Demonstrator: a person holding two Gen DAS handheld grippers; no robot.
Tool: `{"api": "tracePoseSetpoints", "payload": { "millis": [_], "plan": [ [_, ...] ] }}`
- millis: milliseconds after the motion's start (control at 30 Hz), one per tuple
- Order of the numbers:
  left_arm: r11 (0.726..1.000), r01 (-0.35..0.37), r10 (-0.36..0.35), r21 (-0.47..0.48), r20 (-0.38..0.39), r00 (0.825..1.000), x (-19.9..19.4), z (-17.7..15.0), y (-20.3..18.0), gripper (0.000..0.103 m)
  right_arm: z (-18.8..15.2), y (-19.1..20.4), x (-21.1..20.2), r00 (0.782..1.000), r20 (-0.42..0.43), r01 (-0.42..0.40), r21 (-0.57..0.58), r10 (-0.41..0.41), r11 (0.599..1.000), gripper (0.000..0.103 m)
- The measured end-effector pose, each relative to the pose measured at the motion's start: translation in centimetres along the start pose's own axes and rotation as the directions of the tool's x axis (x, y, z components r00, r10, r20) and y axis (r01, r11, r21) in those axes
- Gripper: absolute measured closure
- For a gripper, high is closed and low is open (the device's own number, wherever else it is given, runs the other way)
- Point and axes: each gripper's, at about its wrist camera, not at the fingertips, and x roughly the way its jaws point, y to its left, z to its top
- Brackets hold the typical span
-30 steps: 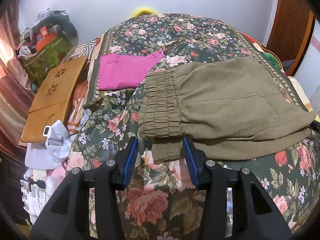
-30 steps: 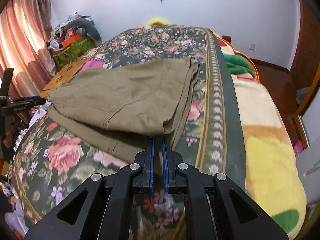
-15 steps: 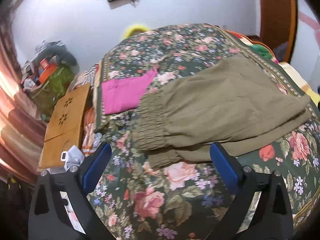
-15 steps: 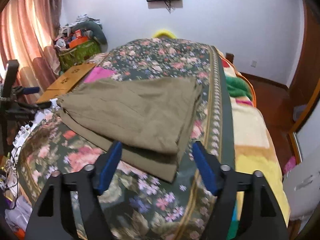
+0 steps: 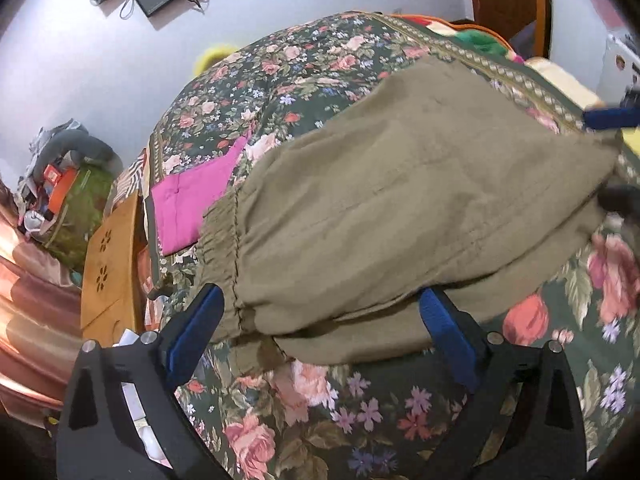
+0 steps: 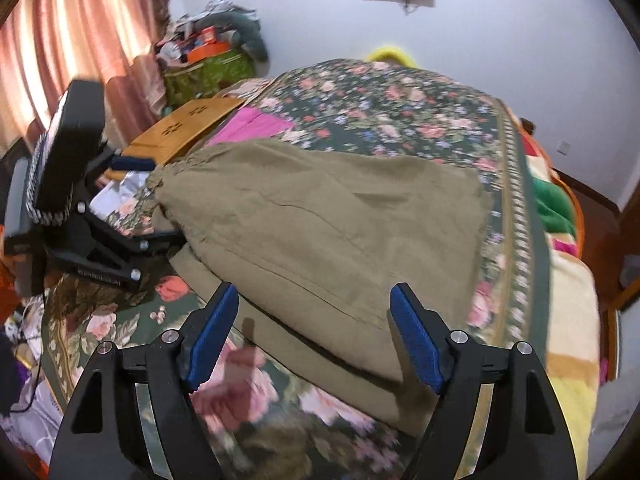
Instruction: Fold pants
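Floral bedspread (image 5: 320,420) is carrying the folded pants (image 5: 400,200) mid-frame, both the left gripper (image 5: 320,336) and right gripper (image 6: 316,336) hovering spread and empty; the next fold requires regripping an edge.

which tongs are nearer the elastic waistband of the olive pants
Left. The left tongs stand open right at the waistband end of the pants. The right tongs, also open, sit at the opposite end, far from it.

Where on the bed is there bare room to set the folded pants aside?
Free: the floral bedspread beyond the olive pants, toward the wall, and the yellow blanket on the right. Crowded: the left edge, with the pink cloth, wooden board and clutter beside the bed.
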Motion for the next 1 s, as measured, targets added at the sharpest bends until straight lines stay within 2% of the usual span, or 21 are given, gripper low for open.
{"api": "tracePoseSetpoints", "payload": {
  "millis": [133,300,333,400,433,500,600,733,767,833,900,967,1000],
  "plan": [
    [1.000,0.019,-0.018,-0.022,0.013,1.000,-0.3,1.0,1.4,0.003,0.2,1.4,1.9,0.998,-0.047,-0.038,-0.020,0.037,0.999,0.028],
    [0.995,0.077,-0.075,-0.068,0.022,0.997,-0.7,2.1,2.8,0.003,0.9,2.7,3.5,0.997,-0.077,-0.031,-0.073,0.026,0.997,0.029],
    [0.994,0.084,-0.082,-0.073,0.026,0.996,-0.8,2.2,2.9,0.003,1.1,3.0,3.7,0.997,-0.074,-0.022,-0.089,0.015,0.996,0.032],
    [0.993,0.085,-0.082,-0.085,0.036,0.996,-1.0,2.3,3.0,0.006,1.5,3.3,3.7,0.999,-0.050,-0.004,-0.114,-0.002,0.993,0.056],
    [0.993,0.081,-0.078,-0.089,0.046,0.996,-1.3,2.3,3.0,0.008,1.7,3.3,3.5,0.999,-0.038,-0.002,-0.120,-0.003,0.993,0.061],
    [0.991,0.095,-0.089,-0.093,0.068,0.994,-1.8,1.9,2.6,0.011,2.0,3.4,2.8,1.000,0.016,-0.004,-0.126,0.006,0.992,0.079],
    [0.992,0.101,-0.094,-0.078,0.090,0.992,-2.1,1.2,1.7,0.012,2.4,3.3,2.0,0.998,0.059,-0.004,-0.118,0.011,0.993,0.091],
    [0.999,0.028,-0.026,-0.018,0.094,0.995,-1.8,0.7,-0.1,0.020,2.6,3.3,1.9,0.998,0.060,-0.018,-0.116,0.025,0.993,0.095],
    [1.000,-0.011,0.011,0.003,0.095,0.995,-1.5,0.6,-0.7,0.027,2.5,3.5,1.8,0.998,0.059,-0.013,-0.124,0.021,0.992,0.095],
    [1.000,-0.021,0.020,0.016,0.090,0.996,-1.2,0.7,-1.0,0.042,2.5,3.5,1.8,0.998,0.057,-0.016,-0.126,0.024,0.992,0.095],
    [1.000,-0.007,0.007,0.010,0.077,0.997,-1.0,0.8,-0.9,0.071,2.3,3.7,1.6,0.998,0.058,-0.015,-0.129,0.023,0.991,0.095],
    [1.000,0.004,-0.004,-0.003,0.076,0.997,-1.0,0.7,-0.6,0.082,2.1,3.8,1.5,0.998,0.055,-0.019,-0.129,0.027,0.991,0.096],
    [1.000,0.010,-0.009,-0.008,0.085,0.996,-1.1,0.6,-0.5,0.082,2.0,3.9,1.4,0.998,0.053,-0.021,-0.128,0.028,0.992,0.096]
  ]
}}
